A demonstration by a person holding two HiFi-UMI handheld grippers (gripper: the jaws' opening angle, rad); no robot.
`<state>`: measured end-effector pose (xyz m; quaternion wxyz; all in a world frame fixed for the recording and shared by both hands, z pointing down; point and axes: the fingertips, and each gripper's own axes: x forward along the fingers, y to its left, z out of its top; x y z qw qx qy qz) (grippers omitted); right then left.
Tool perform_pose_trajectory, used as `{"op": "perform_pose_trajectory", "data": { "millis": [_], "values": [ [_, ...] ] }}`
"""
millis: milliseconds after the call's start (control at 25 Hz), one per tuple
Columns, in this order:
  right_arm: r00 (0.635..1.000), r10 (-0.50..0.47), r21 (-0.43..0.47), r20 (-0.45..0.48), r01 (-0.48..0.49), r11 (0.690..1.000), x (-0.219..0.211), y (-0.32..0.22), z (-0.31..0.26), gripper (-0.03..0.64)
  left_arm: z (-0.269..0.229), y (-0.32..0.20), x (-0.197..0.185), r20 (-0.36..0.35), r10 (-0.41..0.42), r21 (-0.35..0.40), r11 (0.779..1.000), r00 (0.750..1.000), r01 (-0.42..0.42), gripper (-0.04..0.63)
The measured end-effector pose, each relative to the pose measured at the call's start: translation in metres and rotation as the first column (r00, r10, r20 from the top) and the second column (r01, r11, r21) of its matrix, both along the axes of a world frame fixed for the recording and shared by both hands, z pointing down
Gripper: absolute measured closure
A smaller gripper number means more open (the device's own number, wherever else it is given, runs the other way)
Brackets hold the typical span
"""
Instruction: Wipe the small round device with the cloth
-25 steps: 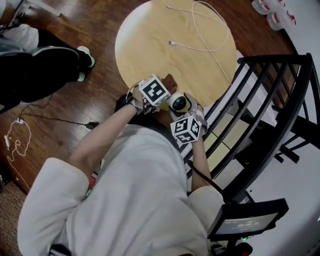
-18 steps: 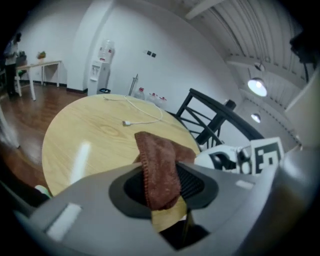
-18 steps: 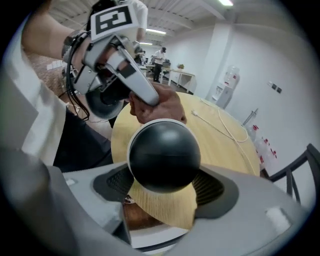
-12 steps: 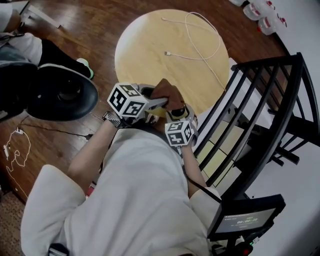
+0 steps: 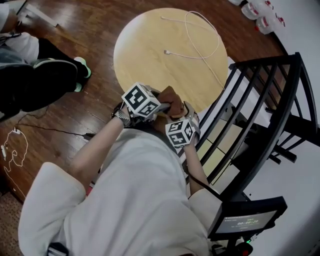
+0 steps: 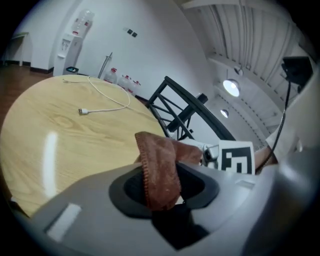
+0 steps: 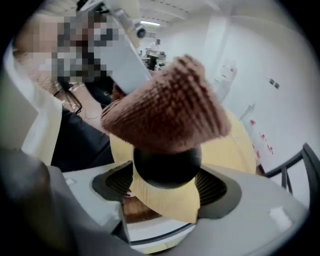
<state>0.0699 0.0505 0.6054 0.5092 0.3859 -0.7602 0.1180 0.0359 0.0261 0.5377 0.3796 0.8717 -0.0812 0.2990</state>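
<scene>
A brown cloth (image 5: 170,96) lies over the small round device, hiding it in the head view. My left gripper (image 5: 160,104) is shut on the cloth (image 6: 159,170), which hangs up between its jaws. In the right gripper view the device (image 7: 167,167) shows a black ball head on a yellow body. My right gripper (image 7: 167,187) is shut on it, one jaw on each side. The cloth (image 7: 170,107) presses on top of the black head. My right gripper (image 5: 180,114) sits just right of the left one, at the near edge of the round wooden table (image 5: 150,55).
A white cable (image 5: 197,35) loops across the far part of the table. A black metal frame (image 5: 260,110) stands close on the right. A seated person's legs (image 5: 45,75) are at the left. Bottles (image 5: 260,15) stand at the top right, a small screen (image 5: 245,220) at the bottom right.
One second ago the device's head was bare, with the cloth behind it. The left gripper has brought the cloth over it, and since half a second ago has shifted right.
</scene>
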Motion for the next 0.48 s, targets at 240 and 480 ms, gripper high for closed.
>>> {"op": "perform_pose_trajectory", "data": {
  "millis": [240,480],
  "values": [
    [0.946,-0.315,0.075,-0.075,0.321,0.944,-0.003,-0.003,-0.003,0.221,0.021,0.002,-0.009,0.112,0.053,0.059,0.996,0.992,-0.06,0.453],
    [0.95,-0.306,0.071,-0.059,0.31,0.948,-0.005,0.0,-0.004,0.225,0.032,0.009,-0.009,0.1,-0.001,0.011,1.0,0.995,0.0,0.453]
  ]
}}
